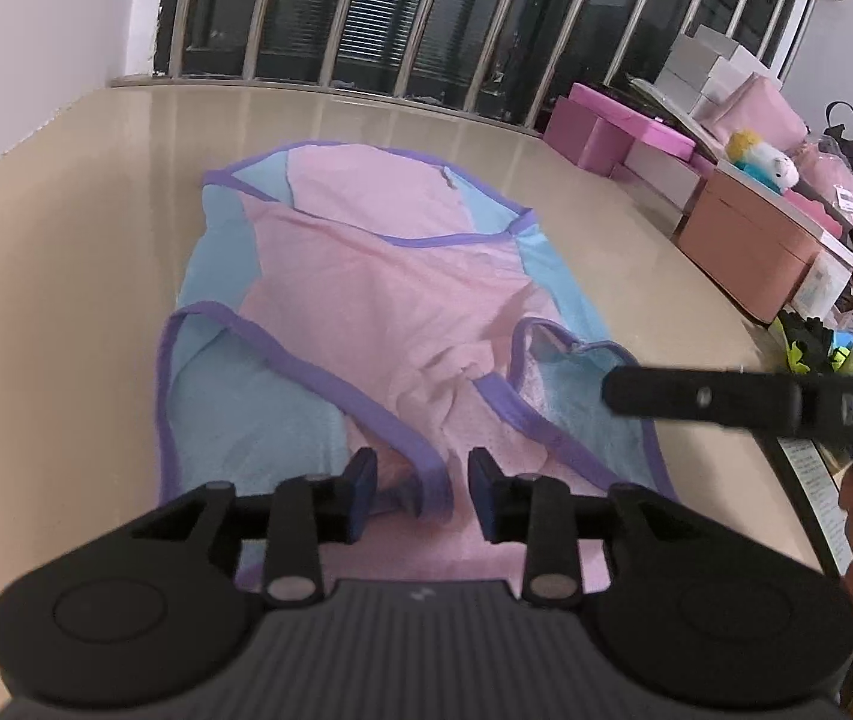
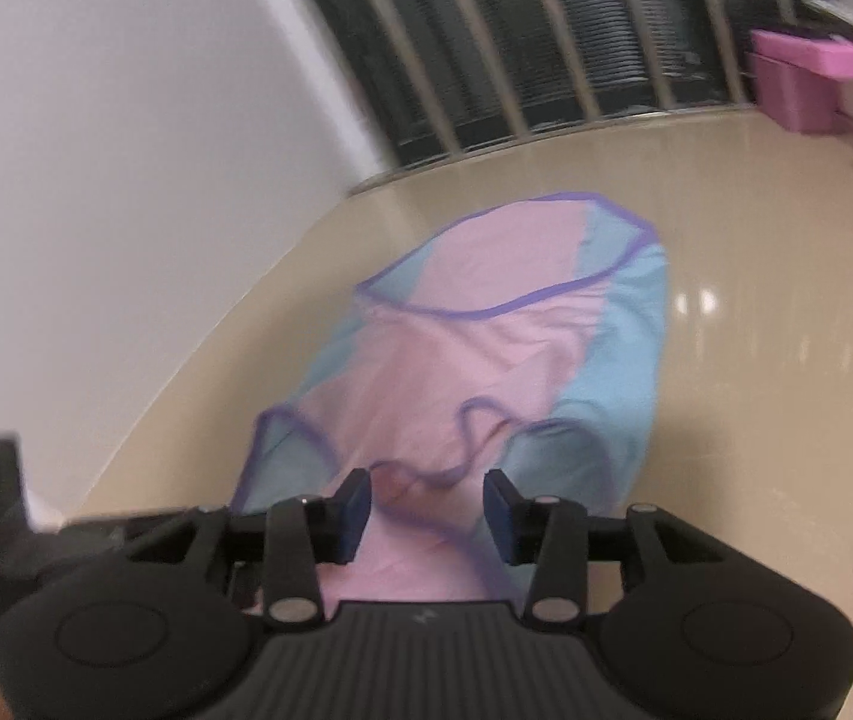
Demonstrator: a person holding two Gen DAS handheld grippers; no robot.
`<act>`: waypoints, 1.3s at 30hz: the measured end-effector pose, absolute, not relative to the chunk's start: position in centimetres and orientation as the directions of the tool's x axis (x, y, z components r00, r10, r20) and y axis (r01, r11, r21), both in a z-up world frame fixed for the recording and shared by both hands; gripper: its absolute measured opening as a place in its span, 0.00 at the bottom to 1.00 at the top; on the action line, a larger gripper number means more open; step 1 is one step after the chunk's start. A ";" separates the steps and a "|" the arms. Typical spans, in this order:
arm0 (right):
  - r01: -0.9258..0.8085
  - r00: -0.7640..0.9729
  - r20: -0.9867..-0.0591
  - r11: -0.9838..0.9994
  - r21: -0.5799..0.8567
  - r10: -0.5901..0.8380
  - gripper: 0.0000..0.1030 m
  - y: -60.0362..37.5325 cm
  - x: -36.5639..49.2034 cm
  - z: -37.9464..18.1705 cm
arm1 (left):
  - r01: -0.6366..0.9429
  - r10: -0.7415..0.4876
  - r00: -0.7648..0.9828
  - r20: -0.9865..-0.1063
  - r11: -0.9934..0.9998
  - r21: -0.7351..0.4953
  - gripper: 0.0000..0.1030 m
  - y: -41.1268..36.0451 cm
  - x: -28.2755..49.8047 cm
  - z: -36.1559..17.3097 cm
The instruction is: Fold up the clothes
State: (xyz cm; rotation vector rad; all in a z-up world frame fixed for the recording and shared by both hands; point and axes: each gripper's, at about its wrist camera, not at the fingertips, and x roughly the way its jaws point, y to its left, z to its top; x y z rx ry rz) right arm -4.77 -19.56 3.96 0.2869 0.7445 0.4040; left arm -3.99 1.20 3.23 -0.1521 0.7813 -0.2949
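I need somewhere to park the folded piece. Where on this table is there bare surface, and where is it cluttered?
Bare table runs left of the pink and blue garment to the white wall, and beyond it up to the window bars. A narrower strip lies along its right side. The far right is crowded: pink boxes, a plush toy, bags.

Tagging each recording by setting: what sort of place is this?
Probably a home room: a barred window, stacked pink storage boxes with a plush toy, and a garment on a glossy beige surface.

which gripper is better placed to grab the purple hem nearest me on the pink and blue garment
Left, probably. The left gripper stands open with the purple hem lying between its pads; the right gripper is open over plain pink cloth.
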 end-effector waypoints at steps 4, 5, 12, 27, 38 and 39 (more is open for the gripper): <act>-0.262 0.644 -0.594 0.869 0.420 0.482 0.39 -18.0 -3.6 3.3 | 0.208 -0.322 0.669 -0.670 0.946 -0.247 0.32 1.5 -4.1 3.1; -0.258 0.638 -0.591 0.860 0.439 0.493 0.39 -17.8 -3.3 3.0 | 0.212 -0.326 0.670 -0.667 0.945 -0.248 0.32 1.6 -4.2 3.1; -0.262 0.672 -0.592 0.890 0.372 0.446 0.01 -16.2 -4.2 2.9 | 0.171 -0.320 0.685 -0.655 0.944 -0.282 0.20 2.7 -4.1 2.7; -0.263 0.717 -0.576 0.917 0.298 0.393 0.29 -18.6 -8.6 3.7 | 0.187 -0.350 0.709 -0.613 0.931 -0.315 0.31 2.5 -4.3 3.5; -0.231 0.659 -0.706 0.963 0.136 0.258 0.29 -20.2 -10.8 3.0 | 0.135 -0.258 0.752 -0.606 0.961 -0.242 0.57 6.1 -7.7 4.9; -0.241 0.648 -0.714 0.961 0.134 0.263 0.29 -20.0 -11.2 2.9 | 0.123 -0.234 0.750 -0.619 0.968 -0.217 0.57 6.8 -7.9 5.1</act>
